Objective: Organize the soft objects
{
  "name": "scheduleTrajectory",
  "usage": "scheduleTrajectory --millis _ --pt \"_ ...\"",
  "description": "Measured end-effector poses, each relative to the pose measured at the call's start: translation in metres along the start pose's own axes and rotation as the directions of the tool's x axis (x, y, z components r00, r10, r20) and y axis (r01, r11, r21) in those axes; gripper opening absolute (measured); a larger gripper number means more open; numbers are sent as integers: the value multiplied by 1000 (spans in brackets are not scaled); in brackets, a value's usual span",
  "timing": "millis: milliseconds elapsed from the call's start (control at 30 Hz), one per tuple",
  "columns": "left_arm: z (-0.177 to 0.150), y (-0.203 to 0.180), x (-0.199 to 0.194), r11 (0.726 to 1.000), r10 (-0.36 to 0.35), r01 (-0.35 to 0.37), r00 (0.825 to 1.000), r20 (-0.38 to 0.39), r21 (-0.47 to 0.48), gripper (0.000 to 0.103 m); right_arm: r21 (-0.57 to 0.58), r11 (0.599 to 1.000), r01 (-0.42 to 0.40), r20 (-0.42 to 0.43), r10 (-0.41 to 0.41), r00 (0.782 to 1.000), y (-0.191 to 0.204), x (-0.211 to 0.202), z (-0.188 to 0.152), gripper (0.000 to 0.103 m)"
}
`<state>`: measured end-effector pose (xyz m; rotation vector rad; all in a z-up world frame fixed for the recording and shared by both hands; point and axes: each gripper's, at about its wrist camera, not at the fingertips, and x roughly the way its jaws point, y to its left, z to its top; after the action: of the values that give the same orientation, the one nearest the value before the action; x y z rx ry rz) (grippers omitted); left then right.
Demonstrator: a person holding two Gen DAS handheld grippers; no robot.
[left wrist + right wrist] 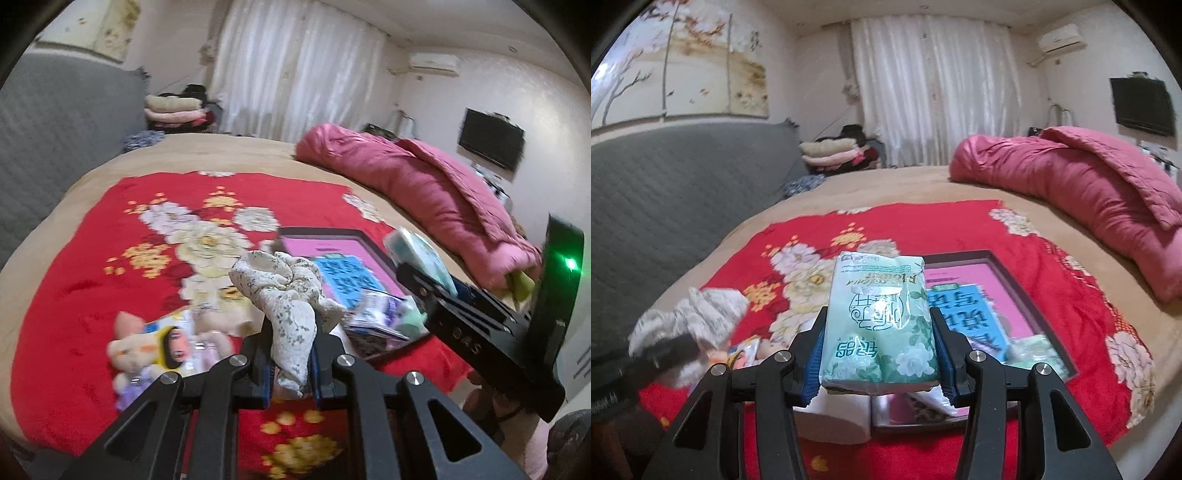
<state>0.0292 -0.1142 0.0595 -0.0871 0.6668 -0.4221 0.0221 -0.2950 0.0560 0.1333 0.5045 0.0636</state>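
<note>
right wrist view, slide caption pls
Right claw shut on a green tissue pack above the box on the red blanket.

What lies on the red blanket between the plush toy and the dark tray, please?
In the left wrist view, the left tongs hold a floral cloth in front of that stretch, between the plush toy and tray.

left gripper (290,354): jaws clamped tight on bunched floral cloth (284,291), pointing 12 o'clock, tilted down | right gripper (879,354): jaws gripping green tissue pack (879,317), pointing 12 o'clock
</note>
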Motion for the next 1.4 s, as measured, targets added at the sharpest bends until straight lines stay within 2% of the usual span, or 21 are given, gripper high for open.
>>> scheduleTrajectory --millis 167,367,700,1400 --pt "1 -35 12 996 -56 58 998 -27 62 15 77 996 35 30 -38 999 -31 -13 3 51" --pt "1 -64 36 990 -94 101 993 -76 95 15 164 977 134 36 -142 989 -72 -19 4 51" --pt "-5 -86 83 983 -134 151 978 -159 101 15 217 960 176 31 -187 982 -103 -19 -3 51" --pt "-18 -100 167 987 -98 128 957 -273 96 15 277 932 233 -54 -226 973 -141 7 -23 52"
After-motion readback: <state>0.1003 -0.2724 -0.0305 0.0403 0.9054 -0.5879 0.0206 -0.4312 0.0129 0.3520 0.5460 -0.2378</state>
